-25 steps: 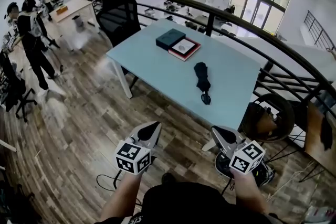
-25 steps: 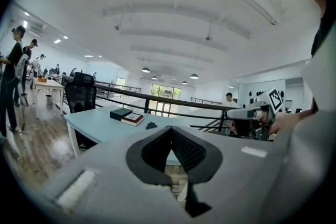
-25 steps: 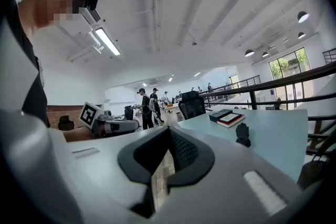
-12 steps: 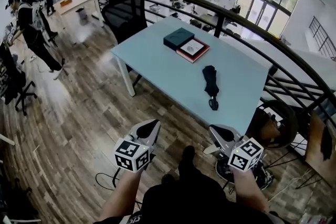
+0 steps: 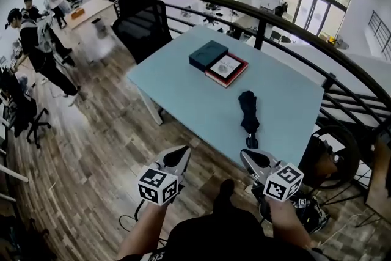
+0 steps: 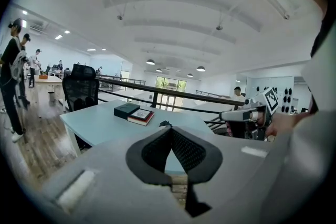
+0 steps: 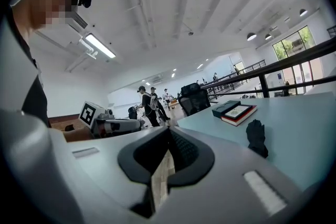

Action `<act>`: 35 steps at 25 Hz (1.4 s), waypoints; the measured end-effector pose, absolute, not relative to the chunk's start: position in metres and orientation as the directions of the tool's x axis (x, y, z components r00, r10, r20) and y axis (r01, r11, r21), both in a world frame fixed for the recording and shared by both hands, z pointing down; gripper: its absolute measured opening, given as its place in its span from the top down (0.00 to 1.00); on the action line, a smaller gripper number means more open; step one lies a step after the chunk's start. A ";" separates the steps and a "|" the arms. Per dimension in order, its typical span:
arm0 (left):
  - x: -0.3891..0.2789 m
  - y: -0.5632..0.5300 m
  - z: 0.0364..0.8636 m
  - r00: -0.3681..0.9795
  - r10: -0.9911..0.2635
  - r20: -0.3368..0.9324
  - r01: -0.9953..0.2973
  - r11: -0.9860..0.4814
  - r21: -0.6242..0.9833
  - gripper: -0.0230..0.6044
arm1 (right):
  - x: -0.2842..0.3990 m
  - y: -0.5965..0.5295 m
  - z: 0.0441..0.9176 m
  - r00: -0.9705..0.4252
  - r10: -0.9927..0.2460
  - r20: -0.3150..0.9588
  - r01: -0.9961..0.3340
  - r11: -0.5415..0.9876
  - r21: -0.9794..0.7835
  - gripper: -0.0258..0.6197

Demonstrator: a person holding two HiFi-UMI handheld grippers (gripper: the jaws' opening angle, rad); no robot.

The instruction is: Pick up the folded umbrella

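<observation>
Both clenched empty: left tongs (image 5: 181,154), right tongs (image 5: 247,156), nearer table (image 5: 183,88) than before; folded umbrella (image 5: 248,113) untouched.

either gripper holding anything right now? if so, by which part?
Nothing. The left gripper and right gripper are both shut and empty; the folded umbrella lies untouched on the table.

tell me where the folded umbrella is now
In the head view the folded umbrella lies on the table, right of centre, below the red-edged book.
</observation>
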State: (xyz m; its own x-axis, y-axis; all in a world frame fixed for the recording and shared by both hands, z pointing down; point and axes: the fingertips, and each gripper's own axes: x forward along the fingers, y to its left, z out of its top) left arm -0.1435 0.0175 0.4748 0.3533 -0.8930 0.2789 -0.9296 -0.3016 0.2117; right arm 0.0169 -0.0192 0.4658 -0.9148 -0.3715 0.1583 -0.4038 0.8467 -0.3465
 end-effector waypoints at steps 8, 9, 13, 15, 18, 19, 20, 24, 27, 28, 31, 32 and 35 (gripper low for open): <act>-0.117 -0.103 0.469 0.383 -0.858 0.342 -0.923 -0.347 0.163 0.95 | 0.022 -0.137 0.492 -0.918 -0.353 0.179 -0.395 0.816 -0.422 0.96; -0.115 -0.117 0.470 0.382 -0.855 0.352 -0.924 -0.346 0.161 0.95 | 0.022 -0.150 0.493 -0.921 -0.346 0.177 -0.389 0.817 -0.426 0.96; -0.102 -0.162 0.472 0.383 -0.844 0.375 -0.924 -0.345 0.167 0.95 | 0.026 -0.191 0.498 -0.930 -0.319 0.180 -0.366 0.822 -0.435 0.96; -0.094 -0.180 0.473 0.388 -0.840 0.380 -0.921 -0.351 0.166 0.95 | 0.032 -0.206 0.504 -0.929 -0.316 0.190 -0.369 0.817 -0.443 0.96; -0.087 -0.200 0.473 0.398 -0.830 0.390 -0.917 -0.363 0.164 0.95 | 0.042 -0.222 0.510 -0.925 -0.324 0.198 -0.380 0.802 -0.461 0.96; -0.085 -0.205 0.473 0.403 -0.827 0.392 -0.915 -0.368 0.165 0.95 | 0.046 -0.225 0.511 -0.923 -0.329 0.199 -0.384 0.797 -0.466 0.96; -0.082 -0.210 0.473 0.408 -0.824 0.393 -0.913 -0.373 0.167 0.95 | 0.050 -0.229 0.513 -0.921 -0.334 0.202 -0.390 0.792 -0.470 0.96; -0.069 -0.227 0.474 0.436 -0.808 0.396 -0.900 -0.402 0.171 0.95 | 0.067 -0.240 0.519 -0.904 -0.367 0.218 -0.426 0.767 -0.479 0.96; -0.066 -0.240 0.478 0.459 -0.797 0.393 -0.888 -0.423 0.179 0.95 | 0.073 -0.244 0.523 -0.893 -0.388 0.230 -0.451 0.754 -0.478 0.96; -0.065 -0.245 0.480 0.467 -0.793 0.390 -0.884 -0.430 0.184 0.95 | 0.074 -0.245 0.524 -0.888 -0.393 0.239 -0.460 0.750 -0.476 0.96; -0.064 -0.261 0.482 0.497 -0.780 0.381 -0.868 -0.455 0.200 0.95 | 0.081 -0.250 0.531 -0.868 -0.417 0.268 -0.496 0.726 -0.476 0.96; -0.063 -0.267 0.484 0.507 -0.775 0.378 -0.862 -0.465 0.204 0.95 | 0.083 -0.253 0.534 -0.860 -0.427 0.278 -0.510 0.715 -0.478 0.96; -0.066 -0.281 0.489 0.535 -0.757 0.375 -0.845 -0.490 0.214 0.95 | 0.083 -0.260 0.540 -0.835 -0.457 0.307 -0.550 0.686 -0.477 0.96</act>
